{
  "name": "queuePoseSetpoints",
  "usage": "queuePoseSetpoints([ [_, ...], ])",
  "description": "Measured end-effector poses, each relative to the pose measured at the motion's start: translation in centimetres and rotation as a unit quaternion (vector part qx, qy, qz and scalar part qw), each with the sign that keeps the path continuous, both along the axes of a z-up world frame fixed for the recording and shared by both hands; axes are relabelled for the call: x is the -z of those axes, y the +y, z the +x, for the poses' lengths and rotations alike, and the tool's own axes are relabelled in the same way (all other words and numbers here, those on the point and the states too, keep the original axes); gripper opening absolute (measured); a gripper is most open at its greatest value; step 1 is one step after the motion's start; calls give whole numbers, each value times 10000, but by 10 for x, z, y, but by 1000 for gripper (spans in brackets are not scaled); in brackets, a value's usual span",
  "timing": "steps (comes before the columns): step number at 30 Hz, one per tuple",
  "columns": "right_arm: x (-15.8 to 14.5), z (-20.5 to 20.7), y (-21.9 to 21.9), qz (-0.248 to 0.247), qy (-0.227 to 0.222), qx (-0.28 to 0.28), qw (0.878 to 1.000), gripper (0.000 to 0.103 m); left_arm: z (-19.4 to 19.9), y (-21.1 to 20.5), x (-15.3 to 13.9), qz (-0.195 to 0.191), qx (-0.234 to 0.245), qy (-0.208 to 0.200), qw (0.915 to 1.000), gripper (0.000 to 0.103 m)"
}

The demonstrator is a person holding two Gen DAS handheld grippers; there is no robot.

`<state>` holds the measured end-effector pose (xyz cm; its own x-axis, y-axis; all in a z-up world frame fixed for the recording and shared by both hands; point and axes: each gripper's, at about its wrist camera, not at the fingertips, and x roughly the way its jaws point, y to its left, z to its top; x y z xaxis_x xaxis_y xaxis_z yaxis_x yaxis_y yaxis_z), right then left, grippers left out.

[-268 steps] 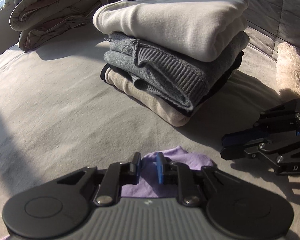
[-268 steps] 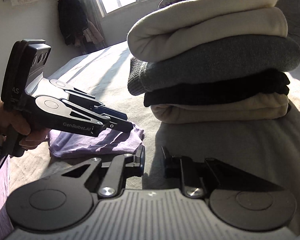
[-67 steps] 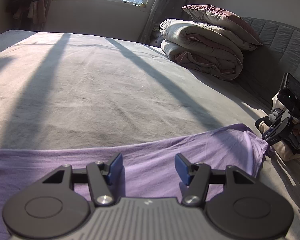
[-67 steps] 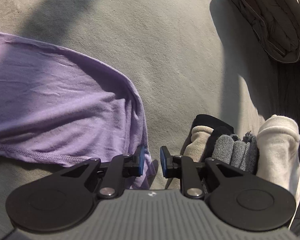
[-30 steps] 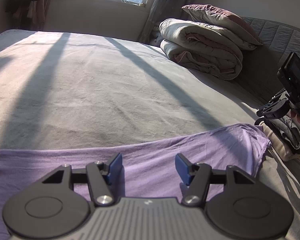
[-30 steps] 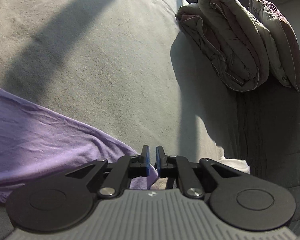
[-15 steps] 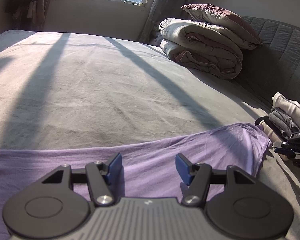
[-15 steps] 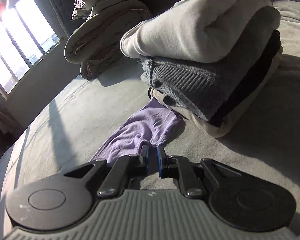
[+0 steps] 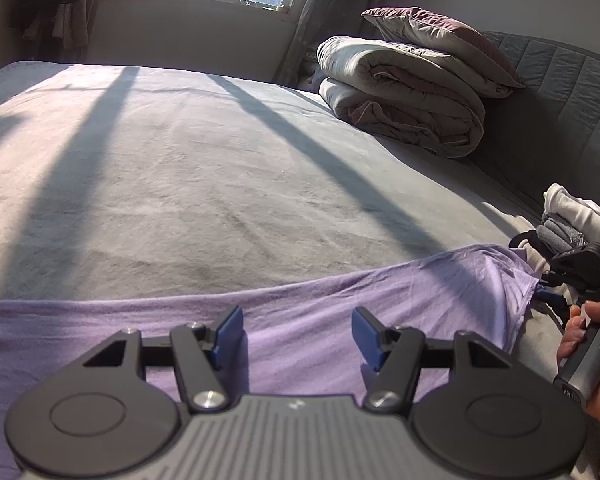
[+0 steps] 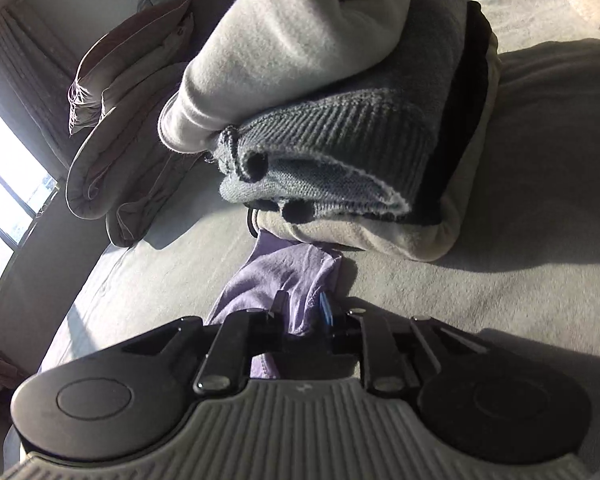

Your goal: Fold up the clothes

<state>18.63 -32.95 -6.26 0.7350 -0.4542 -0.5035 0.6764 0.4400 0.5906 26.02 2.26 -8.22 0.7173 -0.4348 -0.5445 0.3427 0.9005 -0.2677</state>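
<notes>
Sunlit grey bed (image 9: pixel 228 184) carries a thin purple cotton garment (image 9: pixel 340 312) spread flat, its end beside a stack of folded sweaters (image 10: pixel 340 120). Right gripper (image 10: pixel 302 314) fingers have just been opening, cloth still bunched between them. Left gripper (image 9: pixel 297 334) fingers stand apart over the fabric.

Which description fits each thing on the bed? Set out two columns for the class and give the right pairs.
Things:
1. purple garment
2. rolled duvet
3. white sweater
4. grey knit sweater

Descriptions:
A. top of the clothes stack
B. spread flat on the sheet
C. under the pillow, by the headboard
D. second layer of the stack

Pairs: 1-B, 2-C, 3-A, 4-D
</notes>
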Motion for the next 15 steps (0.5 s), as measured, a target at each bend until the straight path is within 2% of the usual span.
queuePoseSetpoints([
  [3, 0, 10, 6, -279, 119, 30, 9995, 38, 0, 1, 0, -41, -1, 13, 10000, 62],
  [5, 3, 18, 10, -545, 320, 93, 9980, 38, 0, 2, 0, -57, -1, 18, 10000, 62],
  [8, 5, 29, 10, -937, 650, 139, 9934, 26, 1, 2, 0, -79, 1, 26, 10000, 62],
  [9, 7, 32, 8, -1024, 756, 109, 9918, 10, 1, 2, 0, -88, 3, 30, 10000, 62],
  [10, 8, 35, 5, -1086, 840, 44, 9905, 2, 1, 3, 0, -98, 4, 33, 9999, 62],
  [15, 6, 40, -1, -1777, 1441, 23, 9735, 1, 2, 4, 1, -133, 11, 50, 9999, 62],
])
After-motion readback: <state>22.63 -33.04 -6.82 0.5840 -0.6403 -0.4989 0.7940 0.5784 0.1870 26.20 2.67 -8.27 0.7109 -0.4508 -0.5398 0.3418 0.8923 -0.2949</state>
